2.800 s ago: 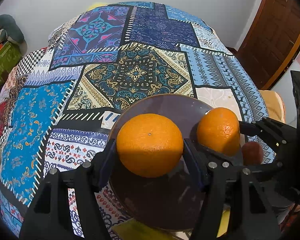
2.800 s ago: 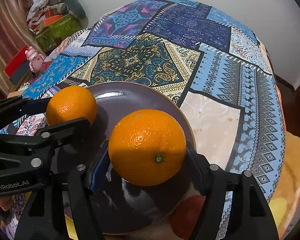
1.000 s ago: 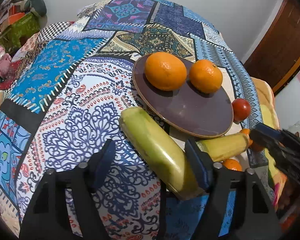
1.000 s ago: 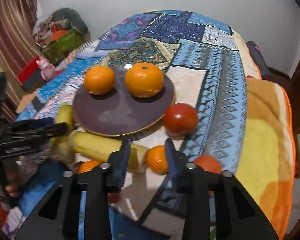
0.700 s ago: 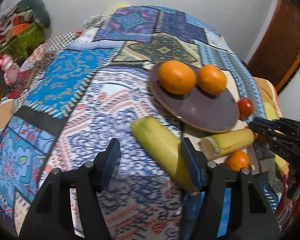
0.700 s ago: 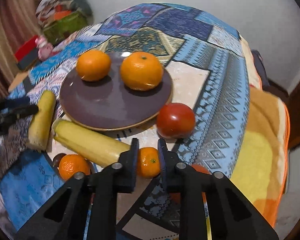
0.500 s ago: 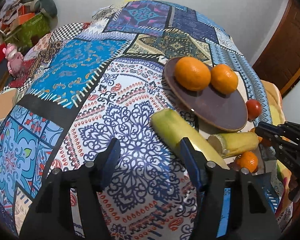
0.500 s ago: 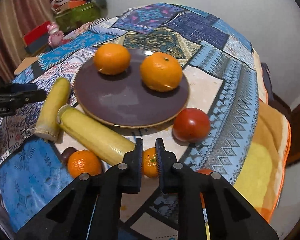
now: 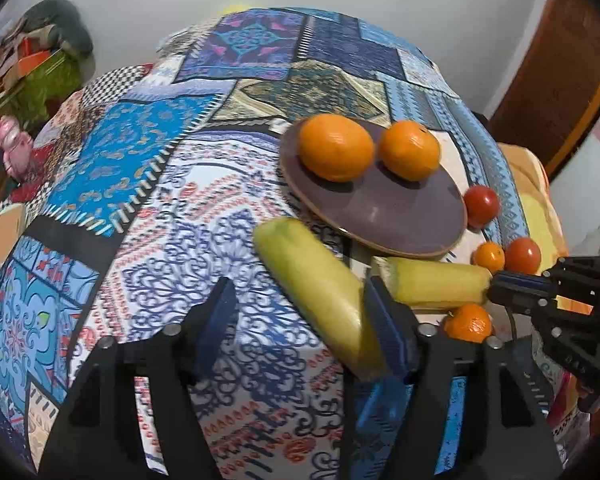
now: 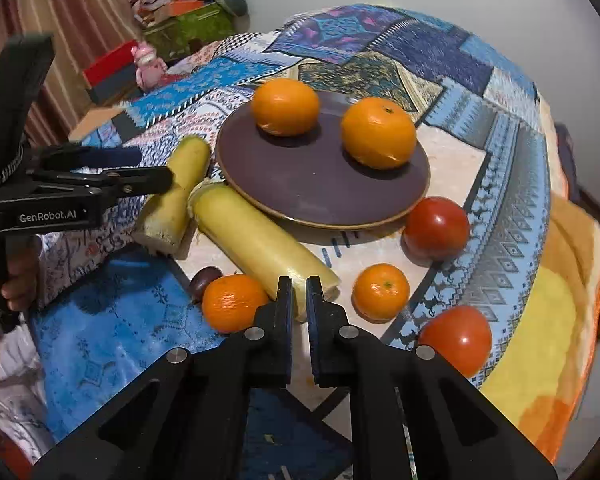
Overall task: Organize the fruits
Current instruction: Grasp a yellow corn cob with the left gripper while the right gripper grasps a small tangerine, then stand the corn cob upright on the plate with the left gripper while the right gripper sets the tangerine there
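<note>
Both large oranges now sit at twelve o'clock on the round brown plate; right gripper clenched empty, left gripper jaws opening near the pale-yellow stalk, next up

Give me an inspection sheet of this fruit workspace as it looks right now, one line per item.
Surface: patchwork cloth covers it.
Job's things: two large oranges on the brown plate; two yellow-green stalk pieces, two small oranges and two tomatoes off the plate.
Clutter: small dark round thing beside a small orange.
Grippers: left hand-held gripper opening, nothing gripped; right hand-held gripper shut, empty.
Cables: nothing seen.
Surroundings: white wall, wooden door, pink toy, piled boxes.
</note>
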Tool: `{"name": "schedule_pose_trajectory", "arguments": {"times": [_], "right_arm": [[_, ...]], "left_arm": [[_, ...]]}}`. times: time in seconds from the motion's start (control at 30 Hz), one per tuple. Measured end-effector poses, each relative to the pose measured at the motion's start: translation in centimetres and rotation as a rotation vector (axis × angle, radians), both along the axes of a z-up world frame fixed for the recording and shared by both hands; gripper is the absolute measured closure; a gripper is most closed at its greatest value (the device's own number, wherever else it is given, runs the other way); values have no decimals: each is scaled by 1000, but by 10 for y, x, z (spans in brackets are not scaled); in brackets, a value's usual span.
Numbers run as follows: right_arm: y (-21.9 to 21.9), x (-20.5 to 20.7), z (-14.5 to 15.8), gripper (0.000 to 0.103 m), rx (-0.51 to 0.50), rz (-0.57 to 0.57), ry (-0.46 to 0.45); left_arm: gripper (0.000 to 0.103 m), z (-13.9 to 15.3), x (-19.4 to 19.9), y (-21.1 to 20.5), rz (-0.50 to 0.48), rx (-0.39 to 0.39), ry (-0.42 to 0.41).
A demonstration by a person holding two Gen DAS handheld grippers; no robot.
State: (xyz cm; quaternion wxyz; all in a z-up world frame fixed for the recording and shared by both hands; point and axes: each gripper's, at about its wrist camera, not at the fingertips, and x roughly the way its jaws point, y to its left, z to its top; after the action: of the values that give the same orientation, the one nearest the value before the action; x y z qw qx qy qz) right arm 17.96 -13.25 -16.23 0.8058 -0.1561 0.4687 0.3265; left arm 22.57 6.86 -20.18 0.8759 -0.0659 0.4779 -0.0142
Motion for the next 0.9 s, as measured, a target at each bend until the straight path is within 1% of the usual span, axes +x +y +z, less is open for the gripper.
{"name": "schedule_pose_trajectory", "arguments": {"times": [0.07,0.17,0.2,0.27,0.33,0.37,0.4,0.43,0.5,0.6,0.7,0.8,0.9], "right_arm": [[5,-4,0,94,-12,4,-21],[1,1,1,94,37,-28,26],[-3,3,3,94,65,-50,48],[-9,2,5,90,104,-77,73],[-14,-2,7,78,147,-97,96],[-12,-6,7,76,156,-98,100],[-11,-10,5,71,160,-93,102],[-8,-13,4,69,160,-88,102],[-2,-17,-1,68,159,-79,117],[3,-16,-10,67,161,-89,149],[6,-13,-11,67,159,-109,135],[3,-9,-12,67,170,-123,144],[0,-10,-13,67,186,-118,145]], "left_arm": [[31,-6,3,-6,-14,-20,27],[31,-14,6,-15,-27,-22,54],[29,-16,7,-18,-32,-19,57],[25,-19,8,-20,-34,-12,62],[23,-22,8,-19,-31,-22,65],[23,-23,8,-18,-30,-28,65],[24,-23,7,-18,-30,-29,64],[25,-22,7,-19,-33,-28,61],[37,-21,4,-20,-43,-29,53],[46,-19,-1,-19,-49,-49,52],[52,-17,-7,-15,-40,-59,53],[56,-16,-15,-4,-10,-35,55],[60,-18,-23,12,11,-32,68]]}}
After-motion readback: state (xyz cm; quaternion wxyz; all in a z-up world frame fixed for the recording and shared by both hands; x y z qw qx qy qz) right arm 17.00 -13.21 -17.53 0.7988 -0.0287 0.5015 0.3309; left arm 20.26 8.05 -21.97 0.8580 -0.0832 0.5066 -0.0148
